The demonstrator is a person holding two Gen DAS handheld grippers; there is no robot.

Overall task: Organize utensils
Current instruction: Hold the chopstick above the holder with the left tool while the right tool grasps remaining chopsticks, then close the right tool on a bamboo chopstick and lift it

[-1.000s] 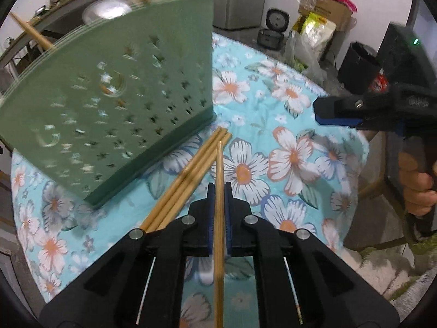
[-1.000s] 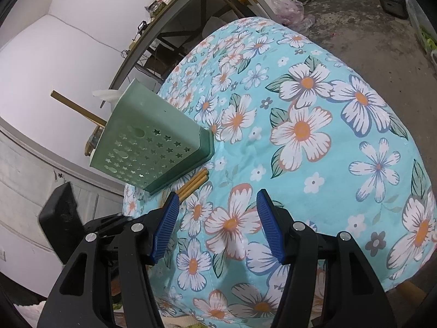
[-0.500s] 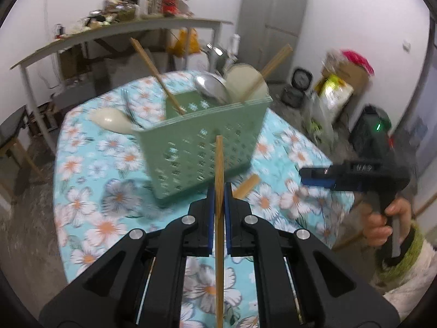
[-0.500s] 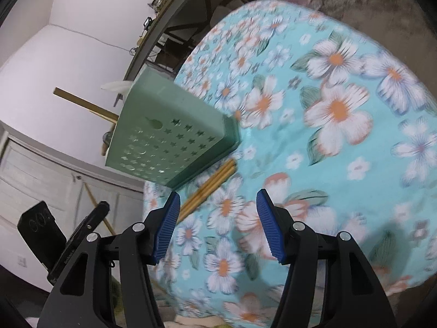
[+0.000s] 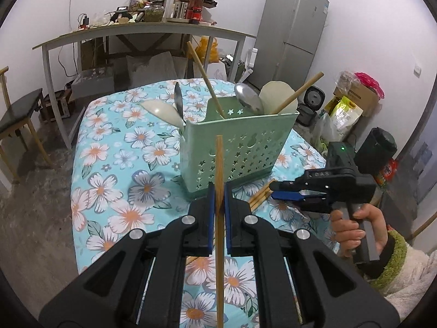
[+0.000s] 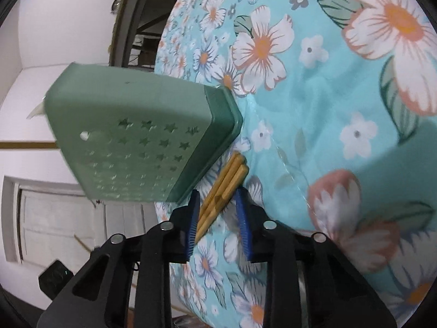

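Since a second ago the right hand-held gripper [image 6: 218, 216] has dropped to the chopsticks [image 6: 221, 191] lying on the tabletop [image 6: 314, 125] beside the green caddy [image 5: 237, 147], its jaws closing around them, while the left hand-held gripper [image 5: 217, 205], clamped on one chopstick [image 5: 219, 180], has risen toward the caddy.

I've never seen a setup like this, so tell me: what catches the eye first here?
A green basket full of spoons and chopsticks stands on a flowered tablecloth. In front, the left gripper pinches a single chopstick upright. Beside the basket's base, the right gripper is closing around a bundle of chopsticks lying on the cloth.
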